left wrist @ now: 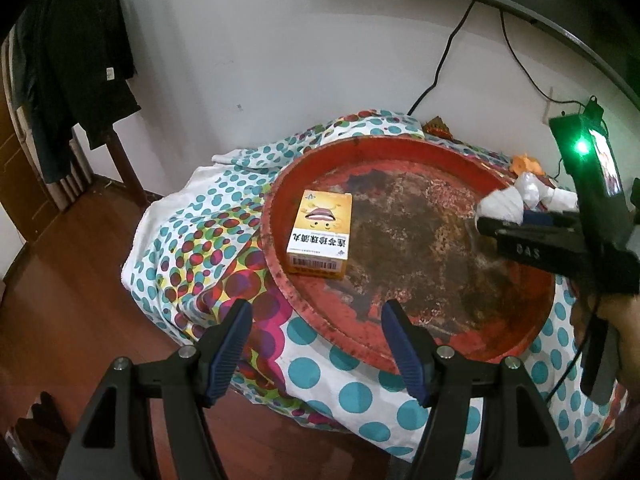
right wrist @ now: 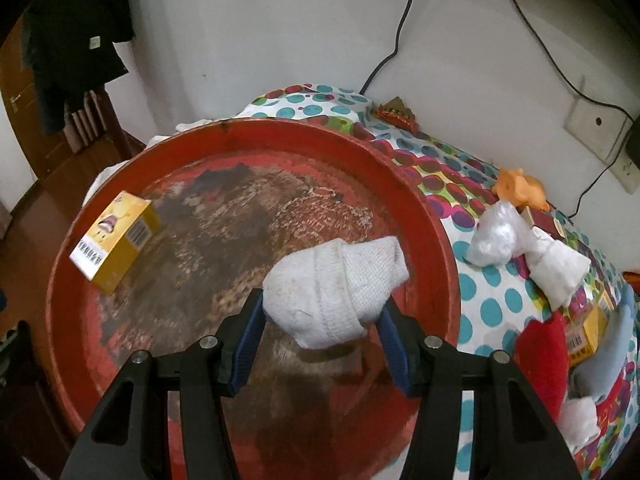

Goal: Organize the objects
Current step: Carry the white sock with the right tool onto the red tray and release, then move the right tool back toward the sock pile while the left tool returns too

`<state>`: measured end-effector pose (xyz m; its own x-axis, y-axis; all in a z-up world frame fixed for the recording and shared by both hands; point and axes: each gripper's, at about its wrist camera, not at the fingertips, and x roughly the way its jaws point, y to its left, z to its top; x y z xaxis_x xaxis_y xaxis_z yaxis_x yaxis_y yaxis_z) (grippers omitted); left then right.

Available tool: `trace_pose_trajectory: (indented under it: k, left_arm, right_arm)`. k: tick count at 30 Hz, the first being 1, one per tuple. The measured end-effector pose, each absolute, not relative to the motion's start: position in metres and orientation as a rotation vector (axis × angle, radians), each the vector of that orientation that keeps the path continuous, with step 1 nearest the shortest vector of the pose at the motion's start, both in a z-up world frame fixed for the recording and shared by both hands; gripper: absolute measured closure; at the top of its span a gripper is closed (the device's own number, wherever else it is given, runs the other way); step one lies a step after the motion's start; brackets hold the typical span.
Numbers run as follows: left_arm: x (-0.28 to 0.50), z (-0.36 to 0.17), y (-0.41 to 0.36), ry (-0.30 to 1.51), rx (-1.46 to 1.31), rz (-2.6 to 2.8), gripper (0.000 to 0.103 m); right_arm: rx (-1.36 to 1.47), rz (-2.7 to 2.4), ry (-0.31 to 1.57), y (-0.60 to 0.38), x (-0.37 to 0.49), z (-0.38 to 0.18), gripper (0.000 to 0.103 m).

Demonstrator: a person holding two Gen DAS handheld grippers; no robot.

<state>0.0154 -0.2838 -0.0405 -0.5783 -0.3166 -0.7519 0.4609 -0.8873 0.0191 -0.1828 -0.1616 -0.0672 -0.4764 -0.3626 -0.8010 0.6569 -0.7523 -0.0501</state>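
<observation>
Between right jaws, rolled white sock [right wrist: 336,292]

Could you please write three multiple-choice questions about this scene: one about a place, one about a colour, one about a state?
1. Where does the yellow box lie?
A. in the red tray
B. on the floor
C. on the chair

2. What colour is the rolled sock?
A. black
B. white
C. green

3. What is the right gripper doing?
A. standing open and empty
B. holding the sock
C. holding the box

Answers: 1 A, the box rests on the tray's floor near its left rim. 2 B, its knit is white. 3 B, both pads press the sock above the tray.
</observation>
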Motion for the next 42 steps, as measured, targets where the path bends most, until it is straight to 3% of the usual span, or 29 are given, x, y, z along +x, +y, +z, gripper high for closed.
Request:
trace_pose_trajectory:
  k: [13,18,20,34,42]
  left_arm:
    - [0.018,-0.040,-0.291,0.273,1.101,-2.426,0.034]
    - [0.015,-0.043,-0.289,0.254,1.116,-2.422,0.034]
    - [0.015,-0.044,-0.287,0.249,1.119,-2.429,0.034]
    - [0.015,-0.043,-0.278,0.244,1.109,-2.446,0.034]
    - [0.009,-0.045,-0.250,0.136,1.132,-2.495,0.034]
  right_arm:
    - [1.127,-2.224,0.488,-0.171,-0.198,-0.079,0.048]
    - [1.099,-2.248,0.496,-0.169,-0.197,-0.076,0.029]
    - [1.087,-2.250,0.497,-0.167,-0.194,-0.074,0.026]
    - [0.998,-2.259,0.402,-0.125,-0.161,-0.039,0.023]
    - [0.965,-2.292,0.319,-0.055,-0.135,-0.029,0.023]
